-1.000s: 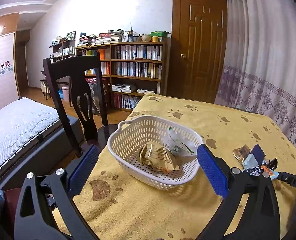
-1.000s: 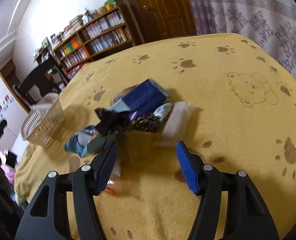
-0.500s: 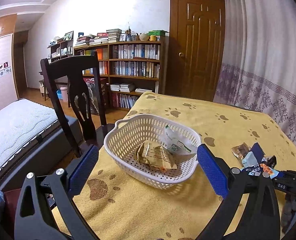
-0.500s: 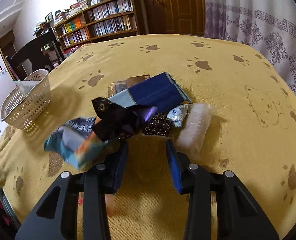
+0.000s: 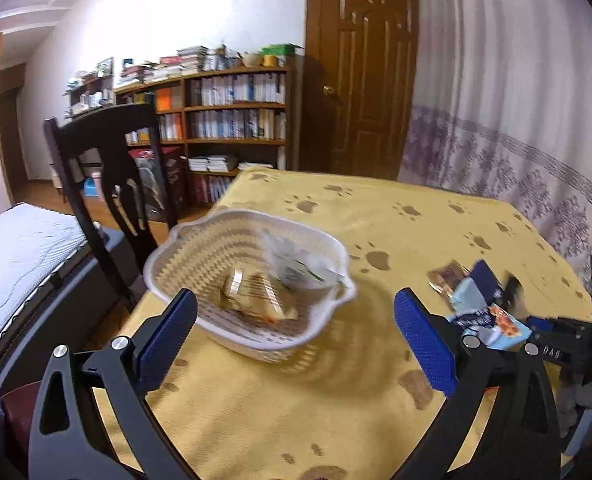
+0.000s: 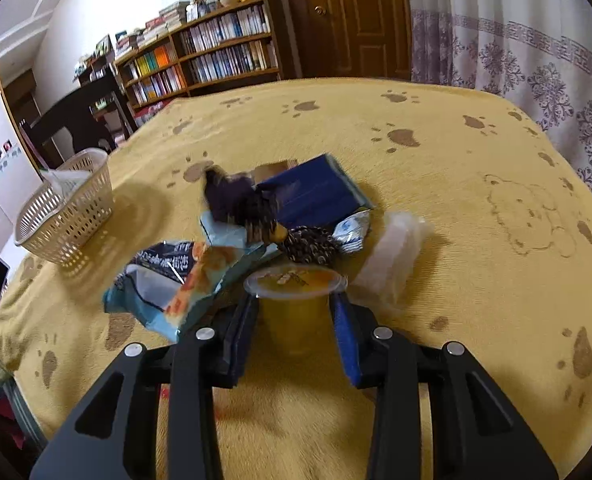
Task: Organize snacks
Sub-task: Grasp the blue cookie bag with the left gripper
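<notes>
My right tongs [image 6: 294, 312] are closed down on a small yellow jelly cup [image 6: 294, 300], one pad against each side of it just under its sealed rim; whether it is lifted clear of the yellow cloth [image 6: 476, 208] I cannot tell. My left tongs [image 5: 296, 336] are spread wide and hold nothing, hanging just short of the white basket [image 5: 252, 340], which I take as my landmark. Two things lie in the basket: a tan packet [image 5: 256, 300] on its floor and a white-and-green packet [image 5: 296, 266] leaning against its far wall. So by my reckoning the job is well under half done, with two snacks stowed and a third in hand. The rest make one heap to the right of the basket and apart from it: nearest me a light-blue bag [image 6: 176, 284] touching the cup's left side, then a clear wrapped block [image 6: 396, 252] to the right, a dark spotted wrapper [image 6: 308, 244] and a small silver sachet [image 6: 350, 232] just behind the cup, then a dark purple wrapper [image 6: 236, 200] lying over a blue box [image 6: 316, 192], and a brown packet [image 6: 272, 170] farthest off. Each of those has yet to cross over to the basket.
</notes>
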`<state>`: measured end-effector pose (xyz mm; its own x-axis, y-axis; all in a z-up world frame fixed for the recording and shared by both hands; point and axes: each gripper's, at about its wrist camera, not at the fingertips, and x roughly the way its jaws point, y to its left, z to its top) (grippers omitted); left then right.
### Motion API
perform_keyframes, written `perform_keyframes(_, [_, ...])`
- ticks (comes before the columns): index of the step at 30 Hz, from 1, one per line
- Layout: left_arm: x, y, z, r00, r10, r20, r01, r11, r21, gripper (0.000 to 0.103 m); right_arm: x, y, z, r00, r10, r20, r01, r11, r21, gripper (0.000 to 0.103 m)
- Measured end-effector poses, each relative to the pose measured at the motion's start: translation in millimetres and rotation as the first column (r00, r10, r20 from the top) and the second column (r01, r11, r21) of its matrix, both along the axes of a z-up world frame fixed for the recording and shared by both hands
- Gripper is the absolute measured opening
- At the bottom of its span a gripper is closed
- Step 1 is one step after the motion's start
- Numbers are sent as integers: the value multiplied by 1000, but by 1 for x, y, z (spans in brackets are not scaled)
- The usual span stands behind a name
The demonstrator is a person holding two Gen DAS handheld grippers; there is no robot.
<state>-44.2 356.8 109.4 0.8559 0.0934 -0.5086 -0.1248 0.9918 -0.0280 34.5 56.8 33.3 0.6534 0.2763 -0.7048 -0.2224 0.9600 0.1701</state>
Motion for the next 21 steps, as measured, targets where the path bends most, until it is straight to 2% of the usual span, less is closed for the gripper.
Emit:
perform_keyframes(6, [11, -36, -8, 995, -89, -41, 89, 996, 8, 100, -11, -17, 9, 999, -14, 29, 13, 1000, 16, 37])
perform_keyframes(10, [20, -65, -15, 982, -169, -81, 169, 986, -8, 100, -12, -21, 12, 999, -13, 29, 13, 1000, 22, 37])
perform_keyframes(13, [29, -87, -23, 965, -236, -111, 234, 972, -34, 100, -15, -23, 17, 999, -7, 48, 6, 1000, 12, 37])
perform_keyframes(17, [42, -115, -32, 930, -340, -138, 329, 939, -98, 100, -20, -29, 24, 997, -8, 72, 8, 1000, -1, 37])
perform_keyframes(21, [60, -135, -34, 913, -385, -135, 363, 918, -160, 100, -21, -42, 26, 996, -36, 78, 34, 999, 18, 37])
